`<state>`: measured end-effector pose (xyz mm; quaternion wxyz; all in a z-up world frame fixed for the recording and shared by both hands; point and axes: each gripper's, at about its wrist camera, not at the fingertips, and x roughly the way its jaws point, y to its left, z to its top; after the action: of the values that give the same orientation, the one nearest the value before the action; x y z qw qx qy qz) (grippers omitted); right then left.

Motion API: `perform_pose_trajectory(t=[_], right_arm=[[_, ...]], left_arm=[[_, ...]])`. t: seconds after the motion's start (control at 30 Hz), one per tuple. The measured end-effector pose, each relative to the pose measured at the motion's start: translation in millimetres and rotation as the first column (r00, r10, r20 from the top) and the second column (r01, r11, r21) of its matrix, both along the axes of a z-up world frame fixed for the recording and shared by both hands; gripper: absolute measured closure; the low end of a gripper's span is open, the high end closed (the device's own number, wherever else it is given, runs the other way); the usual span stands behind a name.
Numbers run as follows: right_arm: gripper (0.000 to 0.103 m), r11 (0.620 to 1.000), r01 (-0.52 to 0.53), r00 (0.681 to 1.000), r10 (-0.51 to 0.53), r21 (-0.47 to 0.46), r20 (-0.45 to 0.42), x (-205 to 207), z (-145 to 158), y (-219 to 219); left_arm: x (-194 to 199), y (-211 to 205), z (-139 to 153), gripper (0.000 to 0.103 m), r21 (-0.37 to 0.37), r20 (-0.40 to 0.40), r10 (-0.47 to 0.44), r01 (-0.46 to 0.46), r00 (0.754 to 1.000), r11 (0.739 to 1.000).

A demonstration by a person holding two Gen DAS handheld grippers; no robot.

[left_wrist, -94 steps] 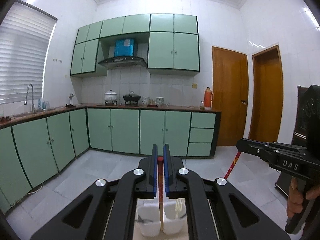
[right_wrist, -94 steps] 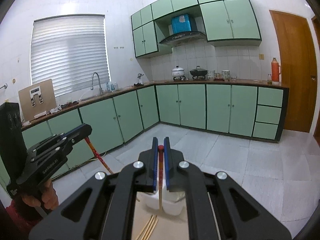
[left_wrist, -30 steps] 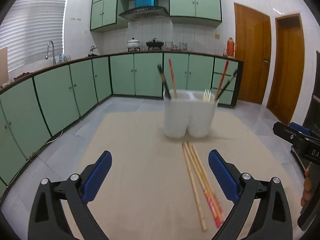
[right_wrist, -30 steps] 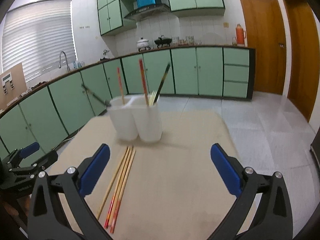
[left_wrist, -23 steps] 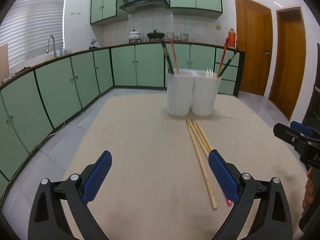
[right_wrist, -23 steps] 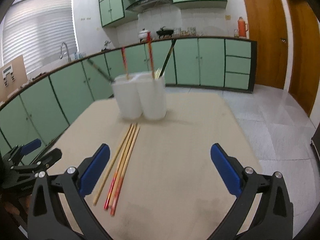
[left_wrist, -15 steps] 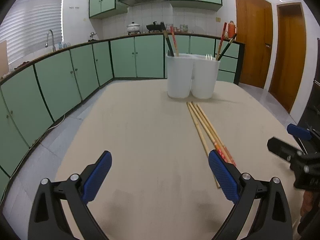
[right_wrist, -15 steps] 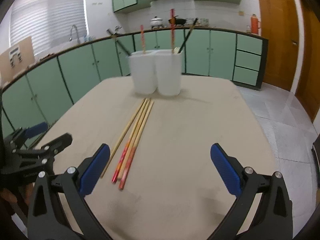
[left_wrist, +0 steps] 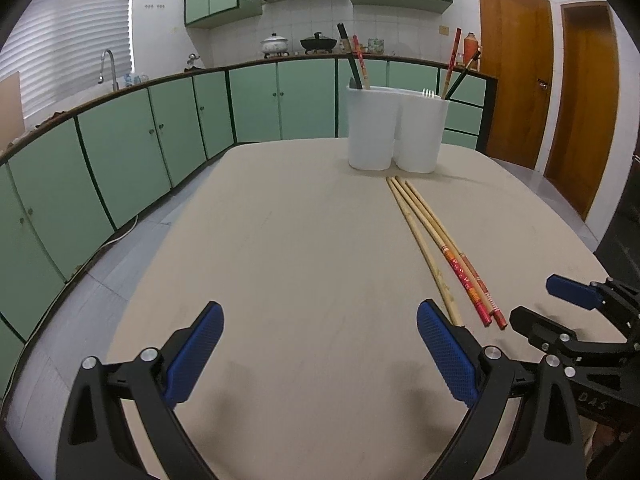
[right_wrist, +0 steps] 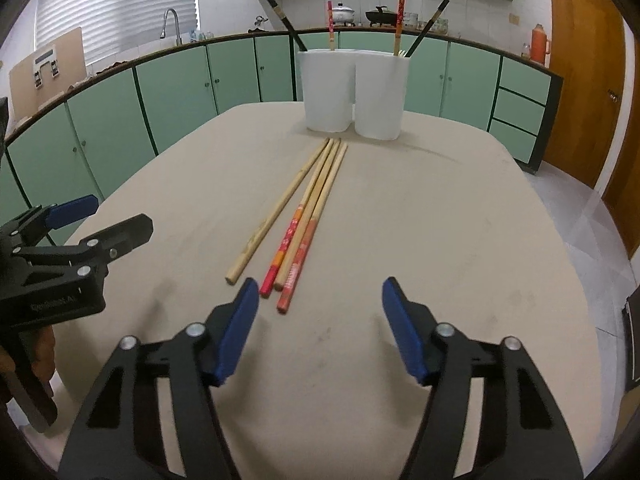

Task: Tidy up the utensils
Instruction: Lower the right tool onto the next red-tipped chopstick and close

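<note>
On my left, the left gripper [left_wrist: 318,344] hangs low over the near part of the beige table [left_wrist: 280,248], released, its blue pads spread wide with only bare tabletop between them. Just right of it, the loose chopsticks [right_wrist: 304,204] lie side by side on the table, their near ends level with my fingertips, their far ends pointing at the white utensil holder [right_wrist: 354,92]. That holder stands at the far side of the table with several chopsticks and a fork upright in its two compartments. On the right, the right gripper [right_wrist: 318,304] has its jaws closing, still apart, nothing between them; its left pad [right_wrist: 240,320] sits just beside the red chopstick ends.
</note>
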<state>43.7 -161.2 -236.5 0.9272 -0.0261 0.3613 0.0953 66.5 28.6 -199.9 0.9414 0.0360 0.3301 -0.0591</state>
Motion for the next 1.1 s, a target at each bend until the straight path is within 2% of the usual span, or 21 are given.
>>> perform_pose_trajectory(t=[0.17, 0.4, 0.57, 0.67, 0.77, 0.87, 0.93, 1.1], right_arm=[[0.056, 1.0, -0.003, 1.0, 0.003, -0.021, -0.018, -0.2, -7.9, 7.6], [0.064, 0.999, 0.011, 1.0, -0.012, -0.05, -0.029, 4.3, -13.2, 8.9], [0.065, 0.998, 0.054, 0.998, -0.055, -0.021, -0.041, 6.5, -11.7, -7.0], [0.064, 0.998, 0.059, 0.997, -0.058, 0.021, -0.045, 6.6, -11.0, -13.4], [0.064, 0.999, 0.05, 0.998, -0.049, 0.018, -0.04, 6.1, -12.0, -10.7], [0.073, 0.999, 0.043, 0.999, -0.042, 0.025, -0.031, 5.7, -13.2, -6.6], [0.075, 0.999, 0.044, 0.999, -0.044, 0.011, -0.017, 4.9, -14.3, -3.2], [0.092, 0.999, 0.039, 0.999, -0.039, -0.012, -0.004, 5.1, -14.6, 1.4]], left_arm=[[-0.1, 0.4, 1.7, 0.008, -0.002, 0.006, 0.003, -0.003, 1.0, 1.0], [-1.2, 2.6, 0.1, 0.008, -0.005, 0.005, 0.009, -0.009, 1.0, 1.0], [1.1, 2.0, 1.1, 0.008, -0.01, 0.002, 0.011, -0.011, 1.0, 1.0], [1.6, -0.5, 1.8, 0.008, -0.01, 0.005, 0.005, -0.005, 1.0, 1.0], [1.2, -2.3, 2.8, 0.008, -0.01, 0.008, 0.0, 0.0, 1.0, 1.0], [1.1, -4.6, 3.8, 0.008, -0.01, 0.012, -0.004, 0.004, 1.0, 1.0], [1.1, -5.2, 3.8, 0.008, -0.009, 0.013, -0.004, 0.004, 1.0, 1.0], [1.5, -6.4, 4.2, 0.008, -0.01, 0.013, -0.001, 0.001, 1.0, 1.0]])
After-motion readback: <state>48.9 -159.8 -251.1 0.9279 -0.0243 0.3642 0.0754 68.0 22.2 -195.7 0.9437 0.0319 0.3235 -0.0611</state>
